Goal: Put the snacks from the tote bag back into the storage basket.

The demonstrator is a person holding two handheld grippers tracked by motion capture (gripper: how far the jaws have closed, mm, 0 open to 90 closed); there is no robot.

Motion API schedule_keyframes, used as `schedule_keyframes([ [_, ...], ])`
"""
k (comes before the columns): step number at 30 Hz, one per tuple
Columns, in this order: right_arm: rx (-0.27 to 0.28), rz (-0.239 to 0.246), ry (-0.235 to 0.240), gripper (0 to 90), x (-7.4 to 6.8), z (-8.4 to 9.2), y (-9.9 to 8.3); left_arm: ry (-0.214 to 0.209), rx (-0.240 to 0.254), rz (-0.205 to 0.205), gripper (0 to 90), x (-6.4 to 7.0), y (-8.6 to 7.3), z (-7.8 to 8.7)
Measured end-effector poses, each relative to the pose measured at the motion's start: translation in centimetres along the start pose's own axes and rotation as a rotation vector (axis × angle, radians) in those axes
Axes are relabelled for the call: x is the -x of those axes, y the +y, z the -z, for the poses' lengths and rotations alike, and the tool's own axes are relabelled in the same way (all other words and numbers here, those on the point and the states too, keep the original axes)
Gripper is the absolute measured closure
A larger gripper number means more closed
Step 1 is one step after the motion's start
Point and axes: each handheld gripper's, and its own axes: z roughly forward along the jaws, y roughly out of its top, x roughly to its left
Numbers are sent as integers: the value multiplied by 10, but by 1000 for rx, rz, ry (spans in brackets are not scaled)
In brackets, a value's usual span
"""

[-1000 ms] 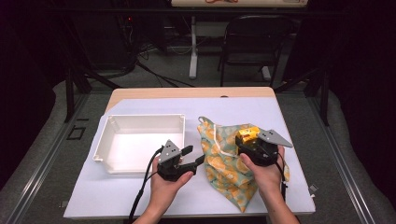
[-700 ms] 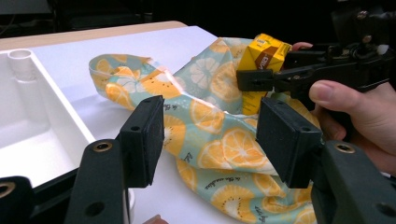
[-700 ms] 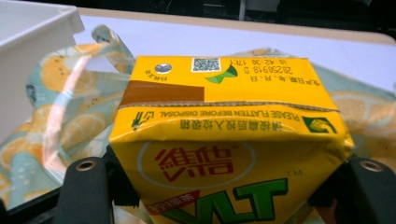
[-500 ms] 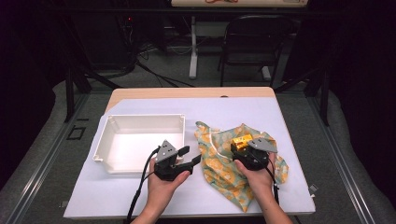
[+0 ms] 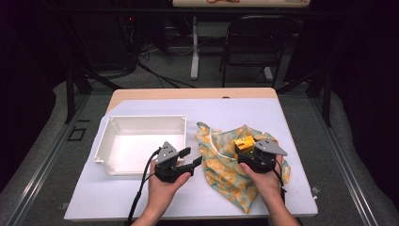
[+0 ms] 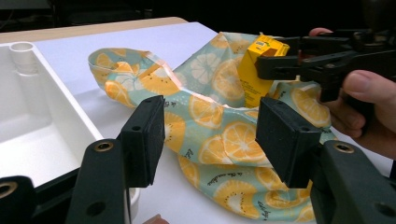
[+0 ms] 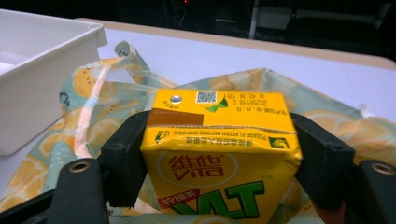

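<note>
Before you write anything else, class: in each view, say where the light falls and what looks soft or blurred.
High view: table brightly lit, room behind dark, slightly soft overall. Left gripper view: its own near jaws look soft, the bag sharper. Right gripper view: carton print readable, the tray washed pale, background dark.

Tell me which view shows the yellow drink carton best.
The right gripper view: the yellow drink carton sits close up, clamped, label readable. The left gripper view shows it farther off above the bag; the high view, a small yellow block.
</note>
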Motion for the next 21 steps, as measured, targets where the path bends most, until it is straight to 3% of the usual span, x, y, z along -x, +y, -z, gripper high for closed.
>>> schedule_keyframes([
  [6,-59,-16,1,284,1,-14,-7,-1,-4,-6,432,-1,0,1],
  [14,-57,-51,3,302,4,-13,-5,-2,-3,-12,435,0,-1,1],
  [21,-35,-42,-5,303,4,0,10,-6,0,-15,431,0,-1,1],
])
